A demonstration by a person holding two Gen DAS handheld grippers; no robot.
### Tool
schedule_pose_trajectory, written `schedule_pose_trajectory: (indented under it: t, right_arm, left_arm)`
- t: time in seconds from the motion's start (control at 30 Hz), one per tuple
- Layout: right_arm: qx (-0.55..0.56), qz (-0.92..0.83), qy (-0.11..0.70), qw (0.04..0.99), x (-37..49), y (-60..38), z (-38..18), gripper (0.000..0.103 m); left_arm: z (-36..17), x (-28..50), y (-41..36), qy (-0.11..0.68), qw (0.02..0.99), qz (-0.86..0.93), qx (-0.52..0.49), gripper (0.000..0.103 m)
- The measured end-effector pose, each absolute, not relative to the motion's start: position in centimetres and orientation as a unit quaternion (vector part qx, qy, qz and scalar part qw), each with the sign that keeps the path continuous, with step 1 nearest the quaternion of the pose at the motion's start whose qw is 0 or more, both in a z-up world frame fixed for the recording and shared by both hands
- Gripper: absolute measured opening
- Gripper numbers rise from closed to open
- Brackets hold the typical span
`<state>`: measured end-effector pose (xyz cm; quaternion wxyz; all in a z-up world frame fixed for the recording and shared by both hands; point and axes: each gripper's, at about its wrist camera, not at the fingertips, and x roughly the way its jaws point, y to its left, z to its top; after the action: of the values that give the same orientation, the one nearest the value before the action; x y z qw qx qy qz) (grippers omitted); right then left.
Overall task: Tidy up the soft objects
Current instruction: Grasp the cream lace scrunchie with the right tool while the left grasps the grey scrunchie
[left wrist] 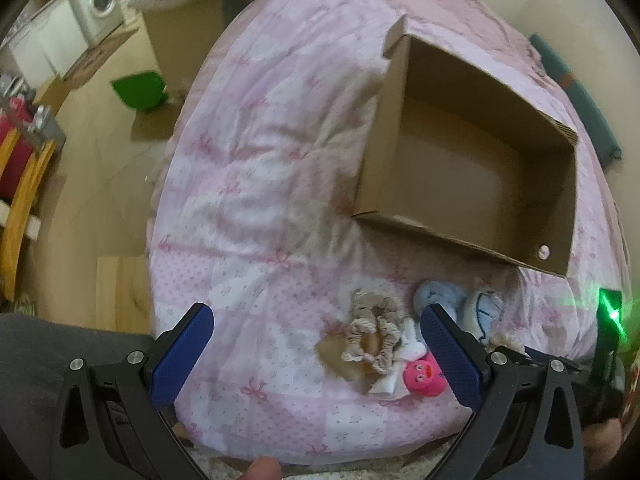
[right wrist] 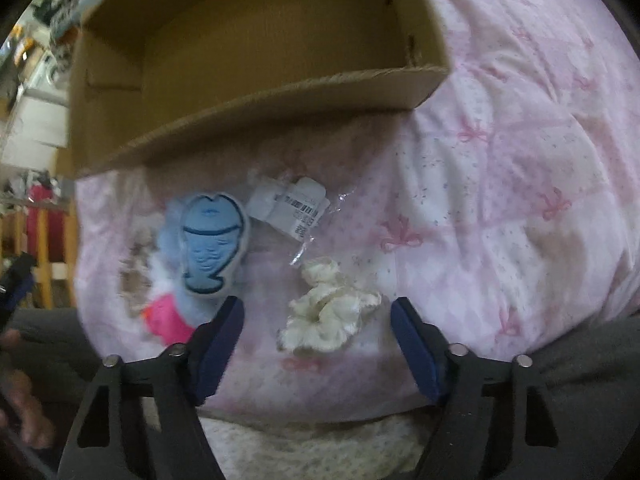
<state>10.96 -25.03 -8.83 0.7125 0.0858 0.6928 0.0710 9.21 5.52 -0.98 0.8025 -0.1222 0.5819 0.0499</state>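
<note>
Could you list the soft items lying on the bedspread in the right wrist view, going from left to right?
Pink plush toy → blue fish plush → clear packet with a barcode label → cream scrunchie, which lies between the open right tool's fingers.

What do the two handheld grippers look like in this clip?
Both match: the left gripper and right gripper have black plastic frames with triangular cutouts, round silver bolts at the pivots, and flat textured blue finger pads. No cables or markings visible.
</note>
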Motion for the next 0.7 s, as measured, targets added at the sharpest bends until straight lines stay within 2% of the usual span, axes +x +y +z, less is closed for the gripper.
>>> schedule_pose_trajectory:
  t: [0.03, 0.07, 0.1, 0.33, 0.5, 0.7]
  right_arm:
    - [0.079, 0.072, 0.695, 0.711, 10.9, -24.6, -9.1, 0.066]
    - [0.070, 0.072, 0.697, 0.710, 10.8, -24.2, -9.5, 0.054]
    - [0.063, 0.070, 0.700, 0.708, 11.0, -24.0, -9.8, 0.049]
    - [0.046, 0.078, 0.688, 0.720, 9.3, -23.3, -9.5, 0.022]
    - [0.093, 0.152, 0.686, 0.706, 7.2, -22.8, -7.1, 0.020]
    - [0.145, 0.212, 0.597, 0.760, 6.4, -23.5, -2.6, 0.019]
  left_arm:
    - [-1.1, 9.3, 5.6, 0.583, 0.801, 0.049, -0.123, 0.103]
    - [-1.2, 9.4, 5.7, 0.586, 0.800, 0.049, -0.119, 0.103]
    - [-1.3, 9.6, 5.7, 0.588, 0.799, 0.048, -0.116, 0.103]
    - [-2.5, 10.2, 5.8, 0.617, 0.780, 0.033, -0.097, 0.103]
    - [-4.3, 10.8, 5.5, 0.641, 0.761, 0.025, -0.098, 0.099]
    - [-6.6, 12.0, 3.7, 0.675, 0.727, -0.013, -0.122, 0.070]
